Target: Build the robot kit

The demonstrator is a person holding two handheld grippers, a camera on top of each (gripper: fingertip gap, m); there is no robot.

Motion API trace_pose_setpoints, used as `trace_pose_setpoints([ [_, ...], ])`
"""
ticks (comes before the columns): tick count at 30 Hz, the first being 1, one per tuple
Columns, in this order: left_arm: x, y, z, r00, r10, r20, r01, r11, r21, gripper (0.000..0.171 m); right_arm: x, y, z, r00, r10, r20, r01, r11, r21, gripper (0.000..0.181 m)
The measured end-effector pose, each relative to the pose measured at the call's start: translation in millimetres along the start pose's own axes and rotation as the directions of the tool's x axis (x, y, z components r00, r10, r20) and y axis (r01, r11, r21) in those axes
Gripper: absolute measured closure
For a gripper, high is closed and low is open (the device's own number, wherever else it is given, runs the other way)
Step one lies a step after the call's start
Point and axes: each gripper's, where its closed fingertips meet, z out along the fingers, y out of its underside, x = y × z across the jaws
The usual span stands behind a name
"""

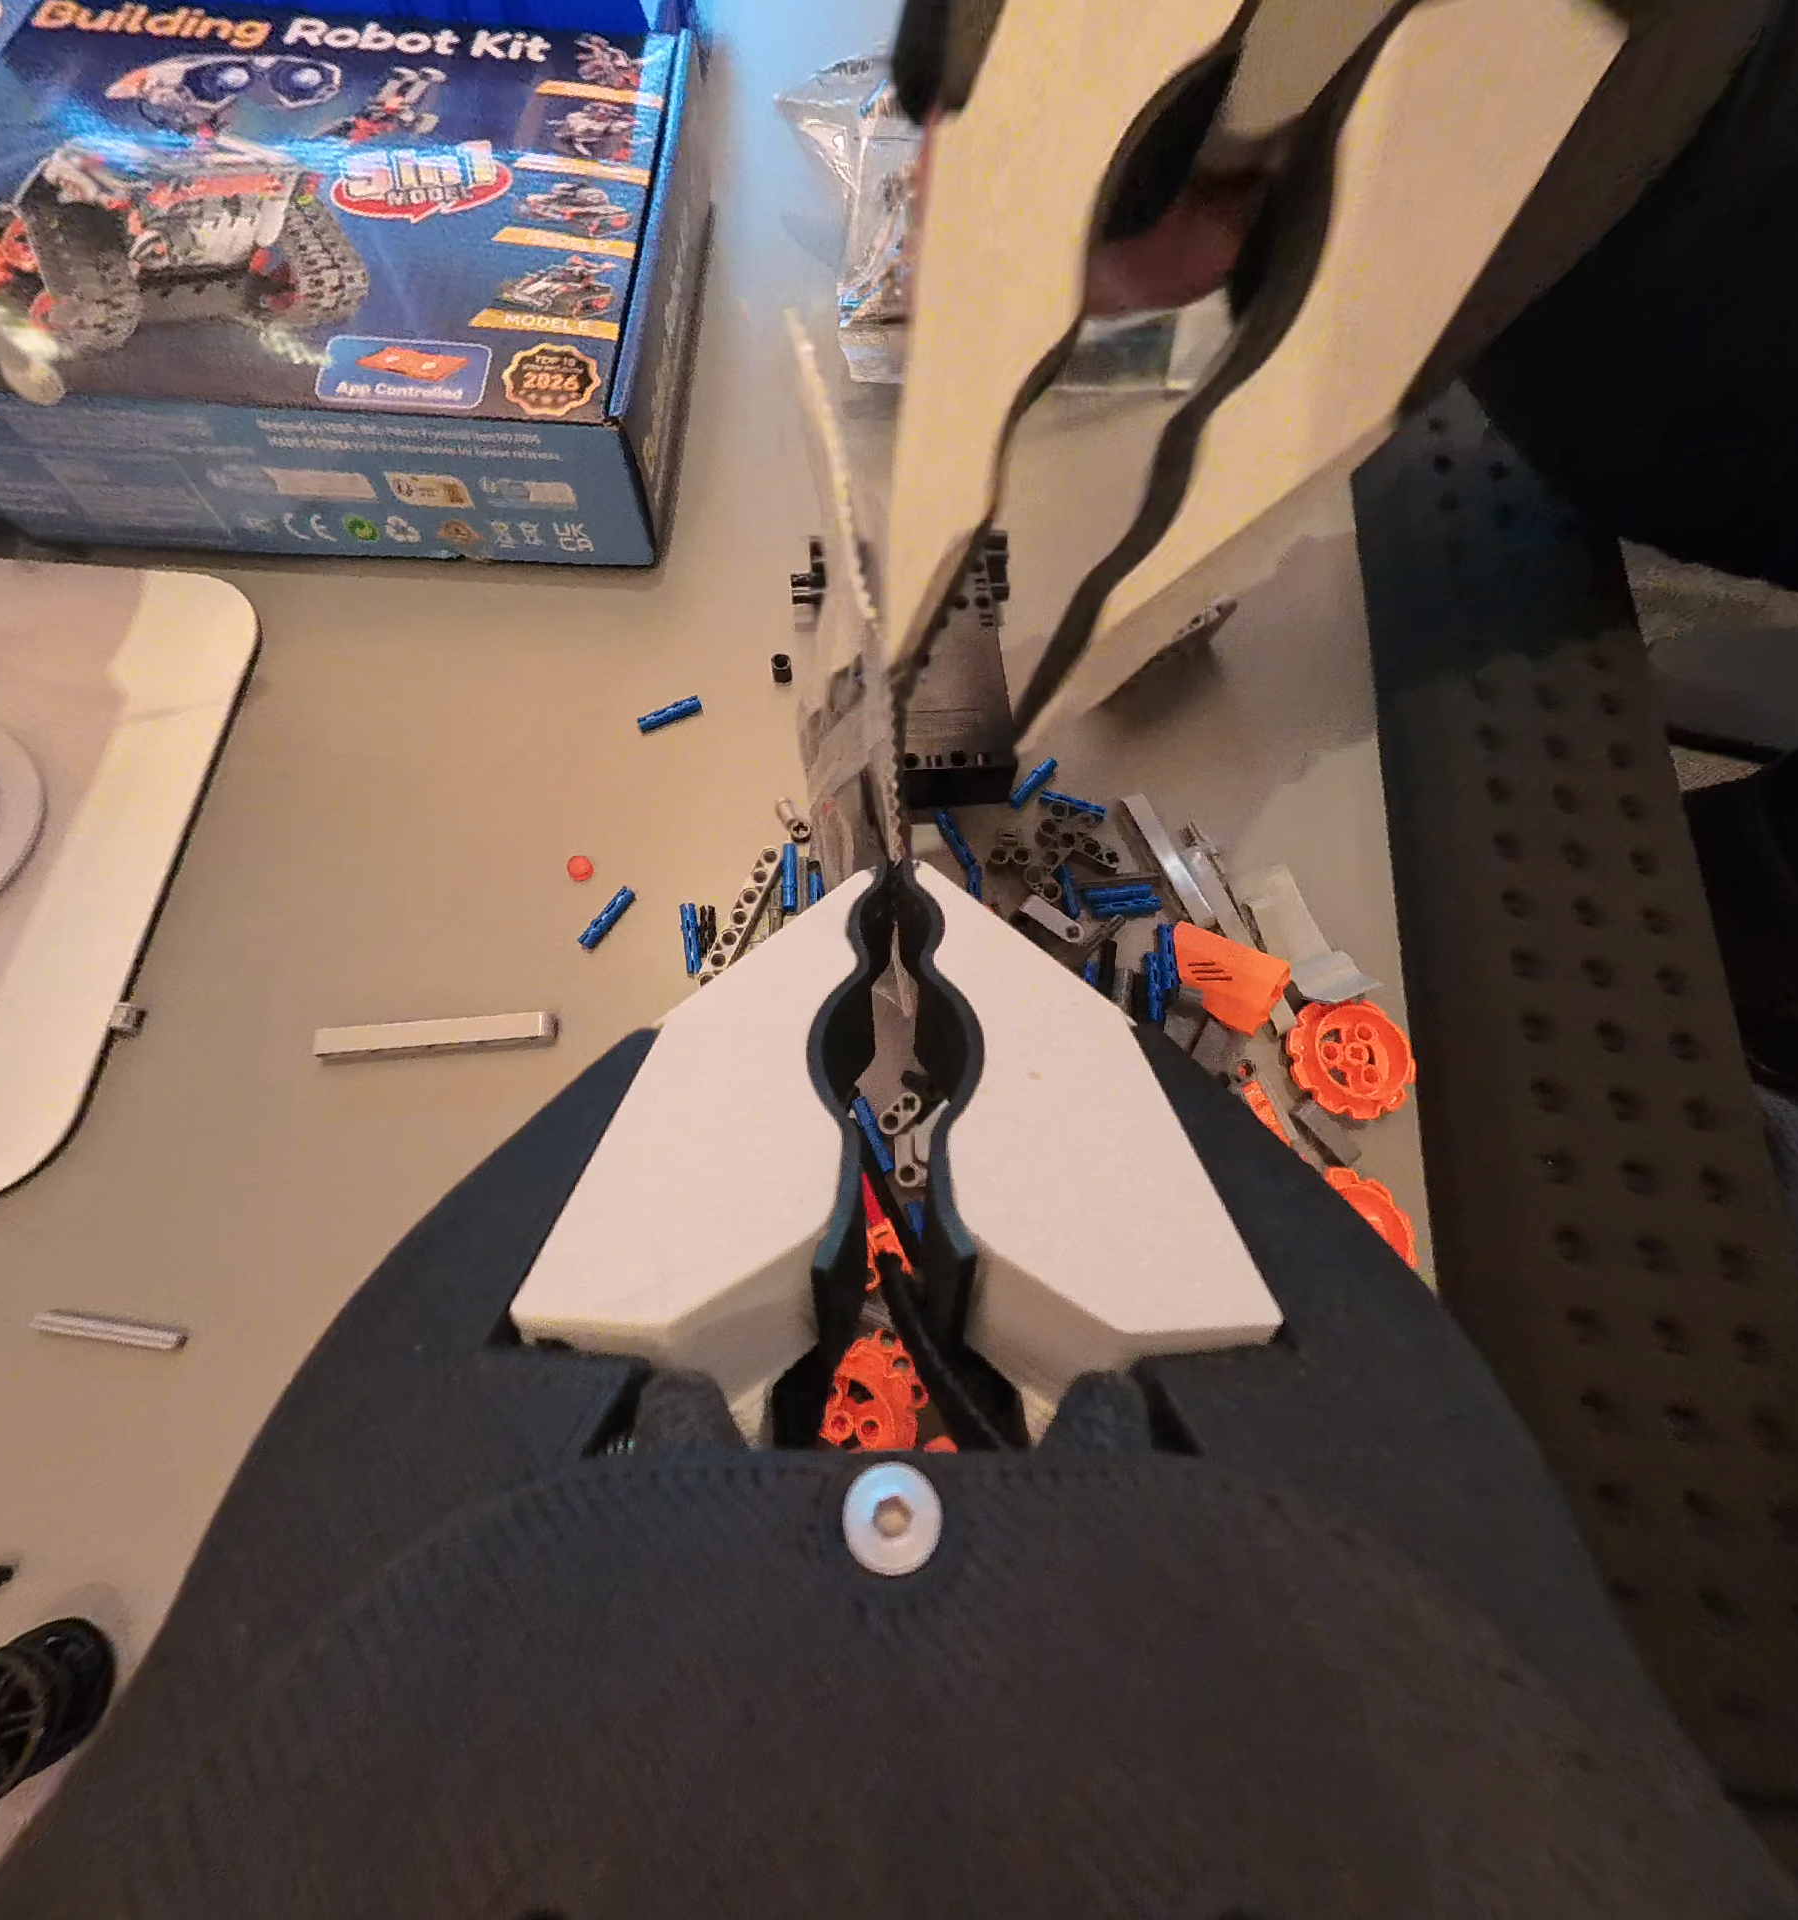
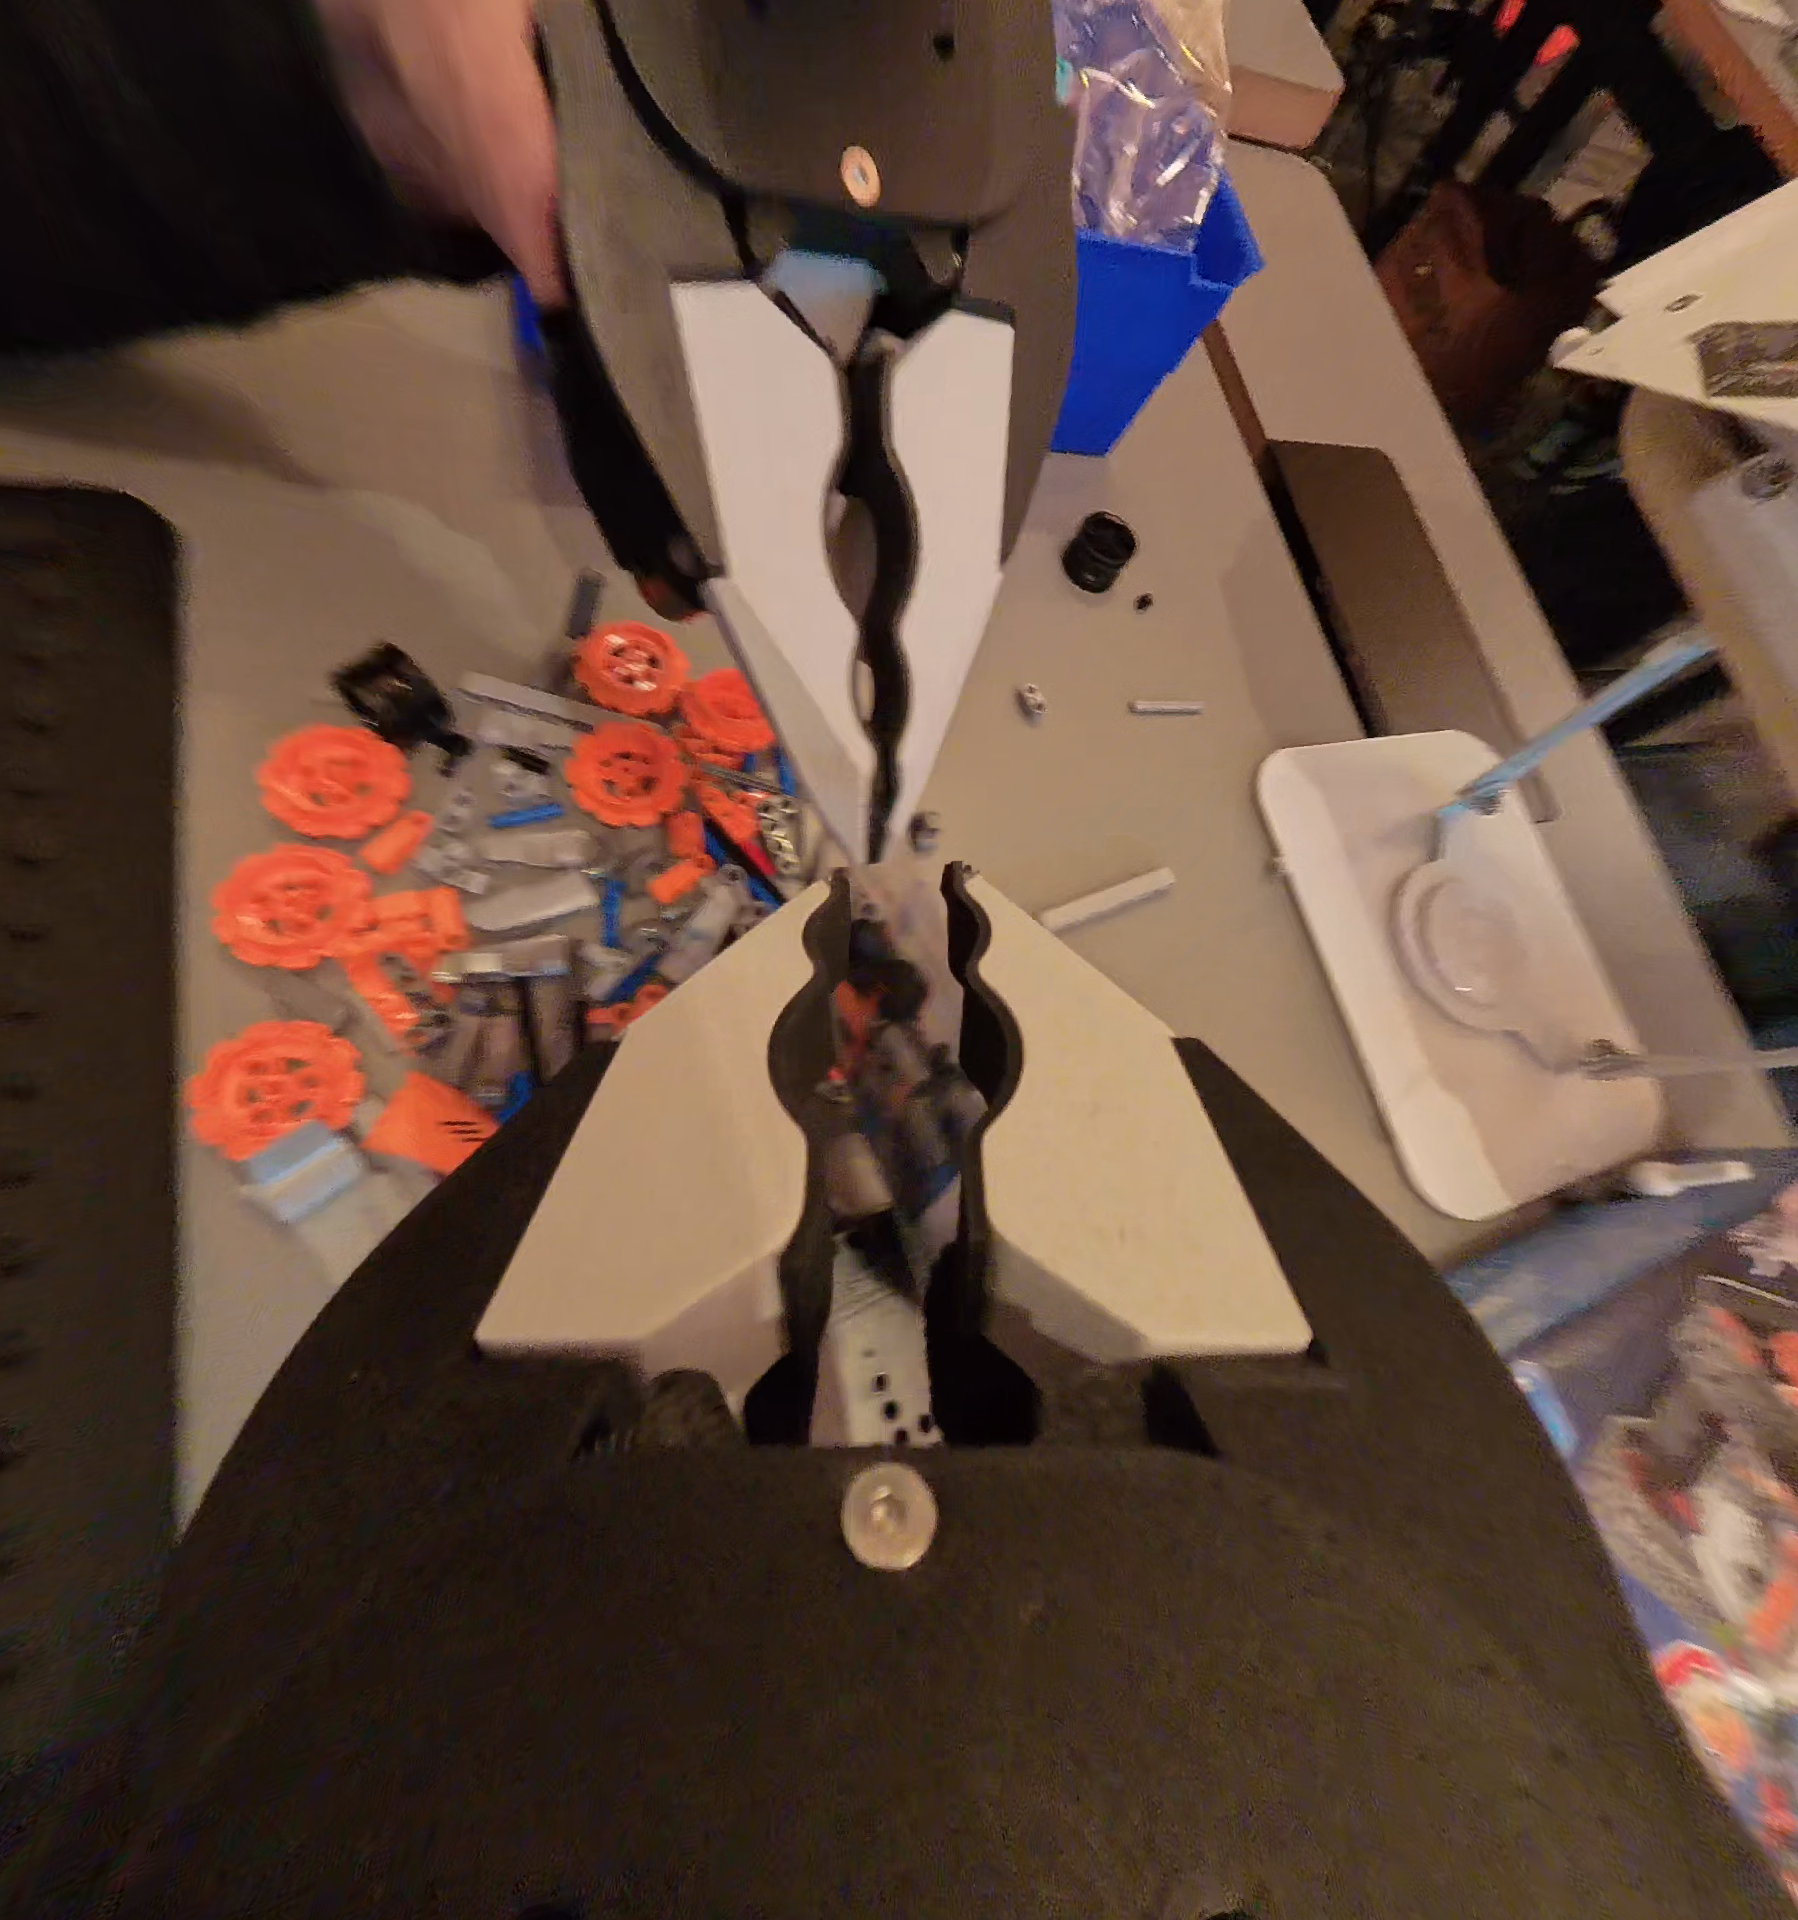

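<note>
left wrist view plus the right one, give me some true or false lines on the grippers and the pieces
1. The left gripper is shut on a clear bag. True.
2. Orange gears lie in the pile. True.
3. The kit box is red. False: it is blue.
4. The right gripper is shut tight. False: a gap shows between its fingertips.
5. The pile sits in the white tray. False: it lies on the table, apart from the tray.

parts pile (image 1: 1134, 904) crowds right — left seemingly clear
</note>
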Motion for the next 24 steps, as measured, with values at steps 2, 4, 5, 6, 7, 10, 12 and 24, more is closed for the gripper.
trace_pose_setpoints([
  [2,2,-2,-1,0.998,0.055,0.027,-0.055,0.998,-0.024,0.171,-2,3,9,0.998,-0.063,-0.007,0.063,0.997,-0.036,0.165],
  [4,5,-3,-2,0.997,0.074,0.028,-0.073,0.997,-0.038,0.171,-5,3,14,0.996,-0.092,0.009,0.092,0.995,-0.04,0.174],
  [5,7,-2,-2,0.996,0.089,0.021,-0.088,0.995,-0.046,0.171,-6,3,14,0.995,-0.094,0.019,0.095,0.995,-0.04,0.18],
  [6,7,-2,-2,0.995,0.1,0.023,-0.099,0.994,-0.051,0.171,-7,3,14,0.996,-0.088,0.028,0.089,0.995,-0.036,0.181],
  [7,7,-3,-3,0.994,0.11,0.026,-0.109,0.993,-0.044,0.171,-6,2,14,0.997,-0.077,0.027,0.078,0.997,-0.021,0.181],
  [10,3,-11,-8,0.996,0.079,0.035,-0.081,0.996,0.032,0.171,-3,-2,12,1.0,-0.014,0.022,0.013,0.999,0.034,0.181],
  [12,4,-16,-8,0.999,0.044,0.016,-0.045,0.993,0.106,0.171,-2,-2,10,0.999,0.029,0.037,-0.032,0.997,0.065,0.181],
  [24,-4,-7,6,0.98,-0.177,-0.095,0.196,0.947,0.255,0.171,3,15,23,0.992,0.124,0.018,-0.125,0.987,0.098,0.181],
])
